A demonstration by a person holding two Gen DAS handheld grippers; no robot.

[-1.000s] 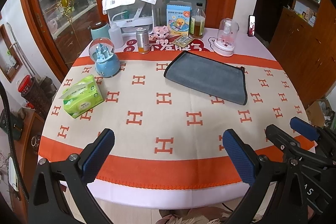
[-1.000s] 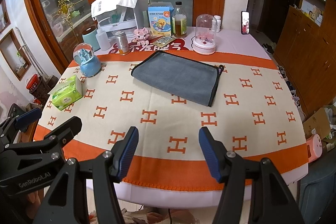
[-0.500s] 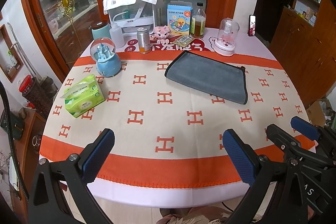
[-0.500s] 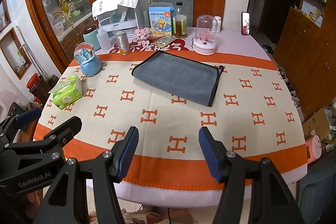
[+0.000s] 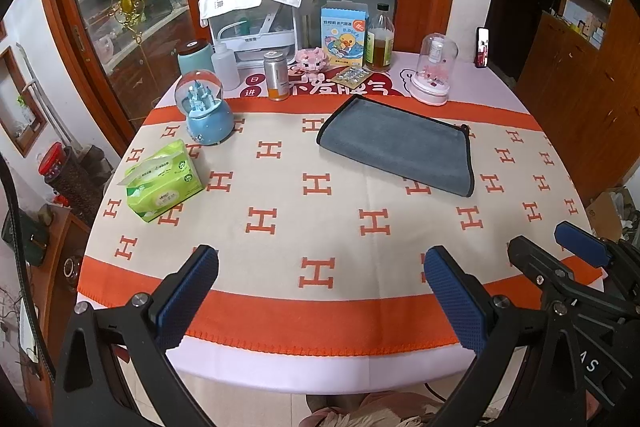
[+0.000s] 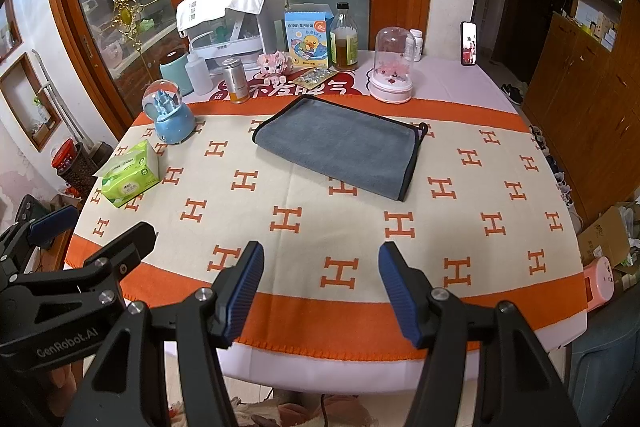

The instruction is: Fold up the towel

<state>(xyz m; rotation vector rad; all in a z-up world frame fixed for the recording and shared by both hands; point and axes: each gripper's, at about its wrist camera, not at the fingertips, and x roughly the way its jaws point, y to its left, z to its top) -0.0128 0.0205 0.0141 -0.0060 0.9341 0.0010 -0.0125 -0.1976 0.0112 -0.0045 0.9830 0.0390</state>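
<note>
Table [image 5: 280, 307] under H-print cloth carries grey towel [image 5: 396, 145] flat past centre toward 1 o'clock, black-bound edges clear all round, clutter along the 12 o'clock rim just behind it. Left tool [image 5: 320, 291] and right tool [image 6: 320, 287] hang at 6 o'clock off the near edge, jaws spread, empty, likely staged for the reach across bare cloth.

We hold both grippers low at 6 o'clock, side by side. Left gripper [image 5: 320, 291]: jaws spread wide, nothing btwn the blue pads [image 5: 188, 295]. Right gripper [image 6: 322, 287]: jaws apart too, narrower gap, nothing btwn them. From the left cam the right one sits at 4 o'clock; from the right cam the left one sits at 8 o'clock.
</note>
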